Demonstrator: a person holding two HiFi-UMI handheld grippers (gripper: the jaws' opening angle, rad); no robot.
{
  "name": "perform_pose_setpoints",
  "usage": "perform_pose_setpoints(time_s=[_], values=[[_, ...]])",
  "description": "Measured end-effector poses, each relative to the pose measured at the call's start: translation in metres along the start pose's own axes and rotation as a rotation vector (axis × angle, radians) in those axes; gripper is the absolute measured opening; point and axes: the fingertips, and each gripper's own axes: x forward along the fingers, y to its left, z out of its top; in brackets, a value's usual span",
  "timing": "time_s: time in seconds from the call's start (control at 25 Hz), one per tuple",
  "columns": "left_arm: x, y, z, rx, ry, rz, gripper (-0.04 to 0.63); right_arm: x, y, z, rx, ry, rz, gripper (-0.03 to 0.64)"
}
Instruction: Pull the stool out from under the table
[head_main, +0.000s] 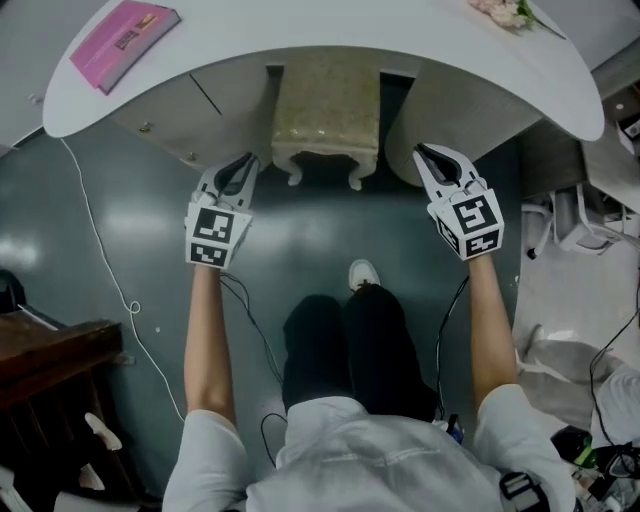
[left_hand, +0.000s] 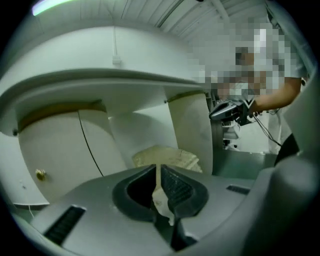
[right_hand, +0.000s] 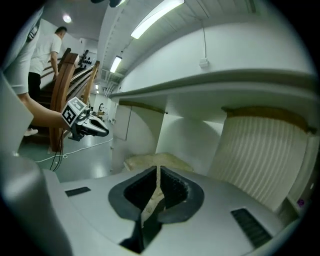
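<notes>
Stool (head_main: 327, 110), beige cushioned top, pale curved legs: tucked under the white table (head_main: 560, 95).
It stands between the table's two bases, its near end showing past the tabletop edge. My left gripper (head_main: 244, 162) hangs just left of that end and my right gripper (head_main: 424, 152) just right, both with jaws pressed together, holding nothing, clear of the stool. A pink book (head_main: 125, 40) lies on the tabletop's left end.
</notes>
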Motion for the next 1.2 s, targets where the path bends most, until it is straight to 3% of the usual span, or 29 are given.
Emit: perform_pose_setpoints(time_s=[0.12,0.2,0.52,0.88,1.08,1.2], values=[[0.024,-0.011,-0.045,-0.015,-0.007,-0.018,0.025,0.024,0.005,-0.041,0.009,-0.009,-0.016,0.021],[0.035,-0.016,-0.067,-0.025,-0.012,-0.031,0.091,0.038,0.015,-0.063,0.028,-0.005,0.003,0.09],[0.078,-0.033,-0.125,-0.065,-0.008,-0.098,0.218,0.089,0.05,-0.129,0.053,0.072,0.104,0.262],[0.127,-0.028,-0.168,-0.168,0.054,-0.121,0.285,0.14,0.045,-0.176,0.088,0.147,0.117,0.304],[0.163,-0.021,-0.183,-0.154,0.097,-0.135,0.316,0.167,0.045,-0.196,0.053,0.188,0.129,0.307],[0.181,-0.021,-0.192,-0.096,0.137,-0.149,0.33,0.18,0.049,-0.209,0.013,0.218,0.142,0.307]])
